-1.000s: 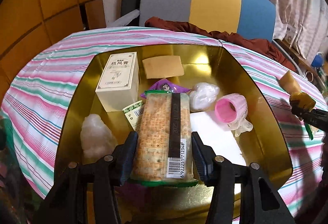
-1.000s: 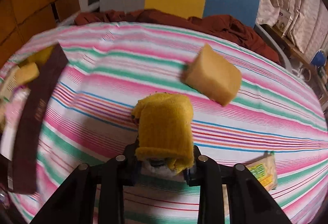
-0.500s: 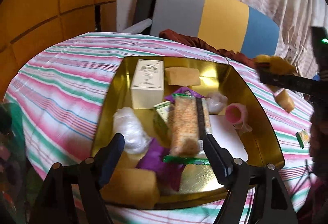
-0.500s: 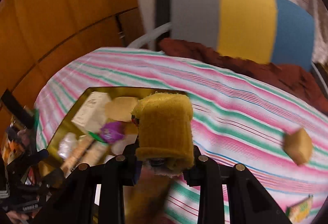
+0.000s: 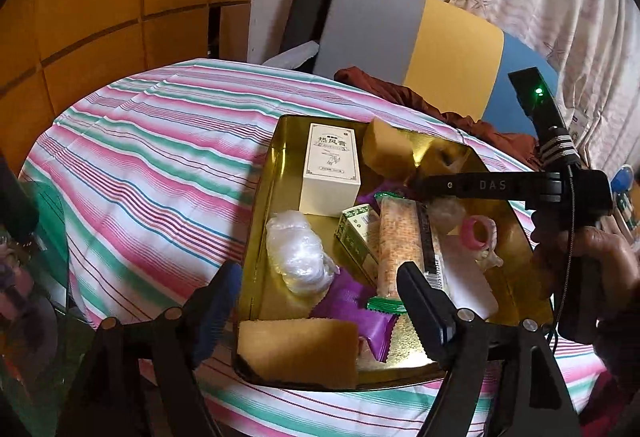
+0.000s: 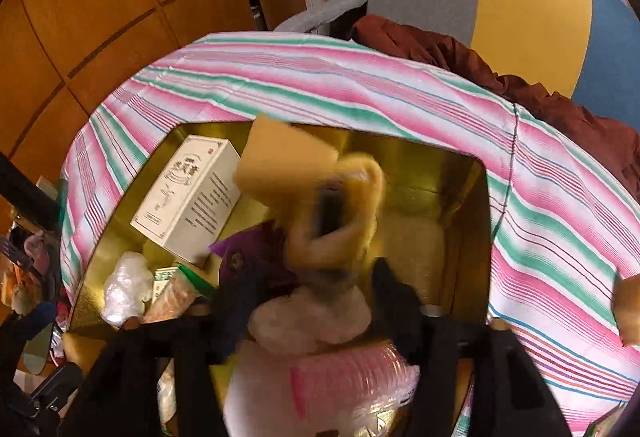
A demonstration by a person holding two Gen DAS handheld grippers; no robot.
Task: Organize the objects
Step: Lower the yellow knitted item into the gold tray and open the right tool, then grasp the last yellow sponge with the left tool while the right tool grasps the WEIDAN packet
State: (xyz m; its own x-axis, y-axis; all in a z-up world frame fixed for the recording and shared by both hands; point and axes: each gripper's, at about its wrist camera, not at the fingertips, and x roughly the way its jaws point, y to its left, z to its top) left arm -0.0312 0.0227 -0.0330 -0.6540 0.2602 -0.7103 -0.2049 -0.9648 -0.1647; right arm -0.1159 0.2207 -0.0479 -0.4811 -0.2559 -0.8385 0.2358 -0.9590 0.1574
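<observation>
Two grippers are in my views, both over the shallow gold metal tray [image 5: 260, 197] that sits on the table's pink, green and white striped cloth [image 5: 152, 157]. My left gripper [image 5: 316, 301] has its fingers spread wide with nothing between them; its jaws have just been opening, and the long cracker packet with the black strip and barcode [image 5: 400, 241] lies flat in the tray just beyond the right finger, near the tray's front edge and touching neither pad. A tan sponge block [image 5: 300, 353] sits in the tray's front left corner, between the two left fingers as I see it but lower and not touched. Beside the packet lie a crumpled clear plastic bag [image 5: 298, 253], a purple foil wrapper [image 5: 360, 309] and a small green carton [image 5: 356, 237]; a cream upright box with printed characters [image 5: 330, 169] stands toward the tray's far left corner. My right gripper [image 6: 308, 301] has also just been opening: its fingers now stand apart, and the mustard-yellow knitted roll [image 6: 340, 213] is a blur just ahead of the fingertips, clear of both pads, over the tray's far middle beside another tan sponge block [image 6: 280, 161]. A pink ribbed plastic cup [image 6: 352, 373] lies under that gripper near the tray's right edge.
</observation>
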